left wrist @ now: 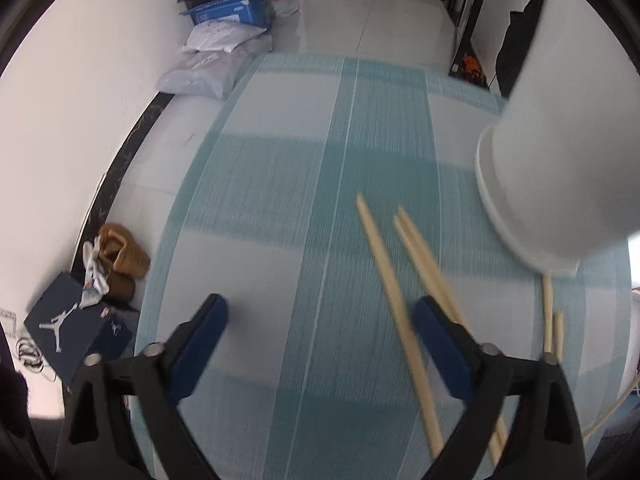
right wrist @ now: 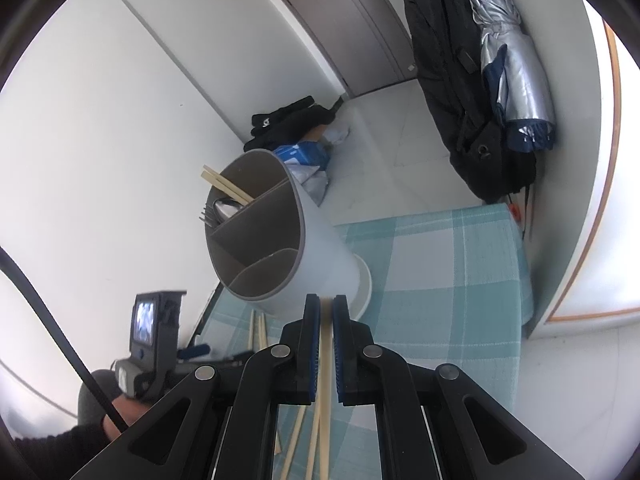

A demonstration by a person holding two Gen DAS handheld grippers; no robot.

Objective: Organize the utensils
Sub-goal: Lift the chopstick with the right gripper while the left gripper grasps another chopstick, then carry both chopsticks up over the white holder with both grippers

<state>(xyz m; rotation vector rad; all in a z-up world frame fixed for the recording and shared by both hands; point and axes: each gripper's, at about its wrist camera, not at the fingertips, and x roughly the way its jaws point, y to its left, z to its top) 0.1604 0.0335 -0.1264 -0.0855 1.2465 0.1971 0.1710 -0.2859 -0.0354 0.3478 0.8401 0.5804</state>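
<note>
Left claw (left wrist: 320, 316) gapes wide at the bottom of its frame, pointing steeply down at the table (left wrist: 280, 200), nothing pinched; loose chopsticks (left wrist: 384, 264) lie slantwise on the checked cloth, passing under its right-hand finger; right claw (right wrist: 326, 312), low centre of its view, is closed almost completely, a pale chopstick (right wrist: 325, 400) showing in the slit, though I cannot tell if the pads grip it; beyond, the white utensil holder (right wrist: 320, 248) stands mid-frame, holding chopsticks, fork and spoon in its upper-left compartment.
</note>
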